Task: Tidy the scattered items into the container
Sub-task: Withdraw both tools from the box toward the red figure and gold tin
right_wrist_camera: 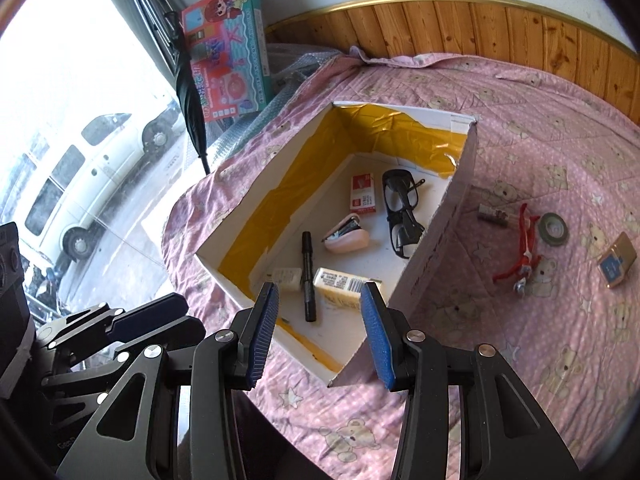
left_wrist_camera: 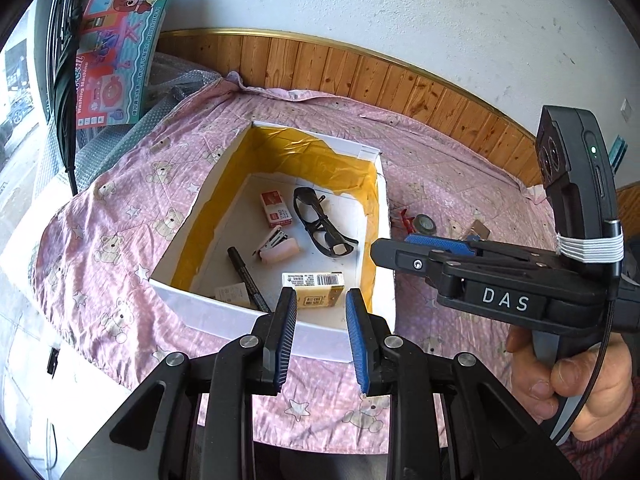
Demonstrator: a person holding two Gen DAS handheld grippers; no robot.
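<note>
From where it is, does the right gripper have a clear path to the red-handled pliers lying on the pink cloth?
Probably yes. The right gripper is open and empty, and the red-handled pliers lie in the open on the pink cloth, outside the white cardboard box, with nothing over them.

White wall (left_wrist_camera: pixel 400 20), wood wainscot (right_wrist_camera: pixel 520 24), window (right_wrist_camera: pixel 60 100).

The left claw (left_wrist_camera: pixel 321 334) hangs spread and empty above the near wall of the white box (left_wrist_camera: pixel 280 326). Inside lie glasses (left_wrist_camera: pixel 320 222), a marker (left_wrist_camera: pixel 248 276) and a stapler (left_wrist_camera: pixel 278 246).
</note>
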